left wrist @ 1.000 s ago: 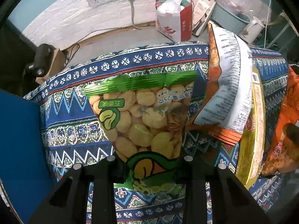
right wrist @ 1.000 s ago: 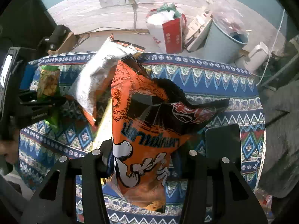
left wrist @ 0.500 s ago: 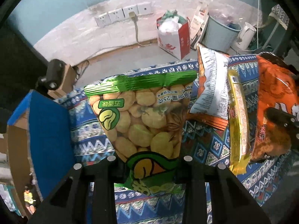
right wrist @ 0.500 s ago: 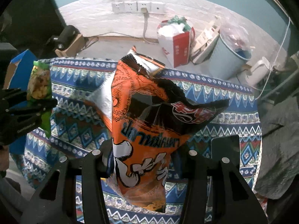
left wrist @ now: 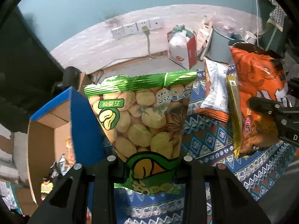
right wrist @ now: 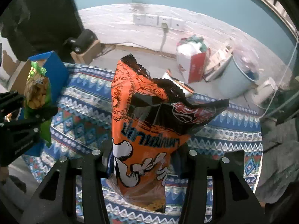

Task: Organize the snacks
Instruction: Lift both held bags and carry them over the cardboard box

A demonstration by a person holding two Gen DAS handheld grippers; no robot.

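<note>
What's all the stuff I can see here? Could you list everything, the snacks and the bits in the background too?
Green bean snack bag: 1, green and clear, held up in the left tool.
Orange snack bag: 1, orange and black, held up in the right tool.
White snack bag: 1, white with orange edges, lying on the tablecloth.
Yellow snack bag: 1, yellow, beside the white one.
Tablecloth: 1, blue patterned, over the table.
Cardboard box: 1, blue outside, brown inside, open, at the table's left edge.
Paper bag: 1, red and white, on the floor.
Bucket: 1, grey-blue, on the floor.
Wall sockets: 4, white, one with a plug.
Left tool: 1, black, shut on the green bag.
Right tool: 1, black, shut on the orange bag.
</note>
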